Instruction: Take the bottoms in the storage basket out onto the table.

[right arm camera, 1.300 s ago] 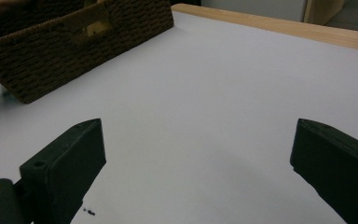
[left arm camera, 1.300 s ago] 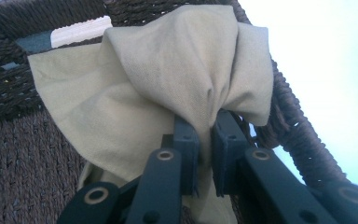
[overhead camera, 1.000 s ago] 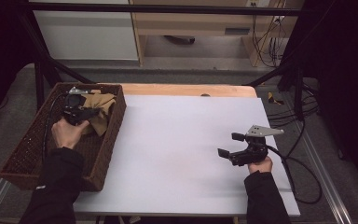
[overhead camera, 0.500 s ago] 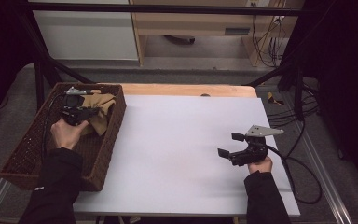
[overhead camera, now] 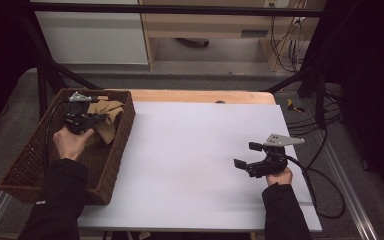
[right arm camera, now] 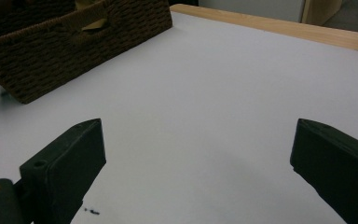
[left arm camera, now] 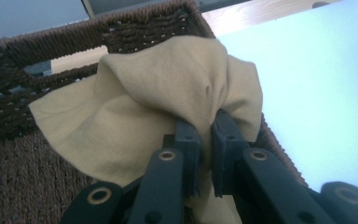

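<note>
A tan cloth [left arm camera: 158,93] is pinched in the left tool [left arm camera: 206,140], its jaws closed on a gathered fold while the rest drapes loose below, inside the far end of the woven basket [overhead camera: 35,165]. The cloth is judged light, soft and limp (it will sag and trail when lifted), so a bunched fold such as the one held is thought the best grip. The basket's rim [left arm camera: 121,25] stands close beyond the tool and could snag a trailing corner. Beside the tool lies the bare white counter [overhead camera: 200,150], wide open for laying out. The right tool [overhead camera: 252,156] rests there, jaws spread wide, empty.
</note>
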`<action>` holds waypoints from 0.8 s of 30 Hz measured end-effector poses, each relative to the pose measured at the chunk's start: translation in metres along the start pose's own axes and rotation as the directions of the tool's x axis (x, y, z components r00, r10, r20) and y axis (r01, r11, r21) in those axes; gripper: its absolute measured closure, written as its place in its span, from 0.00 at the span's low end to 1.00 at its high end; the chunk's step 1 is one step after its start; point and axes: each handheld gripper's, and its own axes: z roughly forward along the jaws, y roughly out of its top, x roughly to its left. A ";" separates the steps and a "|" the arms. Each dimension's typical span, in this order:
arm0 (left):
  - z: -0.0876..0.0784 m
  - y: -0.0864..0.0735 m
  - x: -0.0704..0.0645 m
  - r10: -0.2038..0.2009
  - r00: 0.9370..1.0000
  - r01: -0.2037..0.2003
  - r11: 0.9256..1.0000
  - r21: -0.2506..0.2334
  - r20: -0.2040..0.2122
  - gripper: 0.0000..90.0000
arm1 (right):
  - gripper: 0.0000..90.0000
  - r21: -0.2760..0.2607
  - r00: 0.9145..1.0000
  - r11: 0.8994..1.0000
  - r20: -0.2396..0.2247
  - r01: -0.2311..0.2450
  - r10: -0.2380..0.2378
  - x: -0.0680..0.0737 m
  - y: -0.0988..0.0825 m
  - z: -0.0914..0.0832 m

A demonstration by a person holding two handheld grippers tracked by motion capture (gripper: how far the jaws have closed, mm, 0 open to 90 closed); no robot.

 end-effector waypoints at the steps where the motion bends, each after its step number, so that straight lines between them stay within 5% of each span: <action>1: -0.002 0.000 -0.001 -0.010 1.000 0.010 1.000 0.002 0.004 0.92 | 0.04 -0.001 1.000 1.000 0.000 0.000 0.000 0.000 0.000 0.000; 24: -0.042 0.009 -0.001 0.034 0.999 -0.034 0.998 -0.061 0.001 0.92 | 0.04 -0.005 1.000 1.000 0.000 -0.003 0.003 0.000 0.000 -0.001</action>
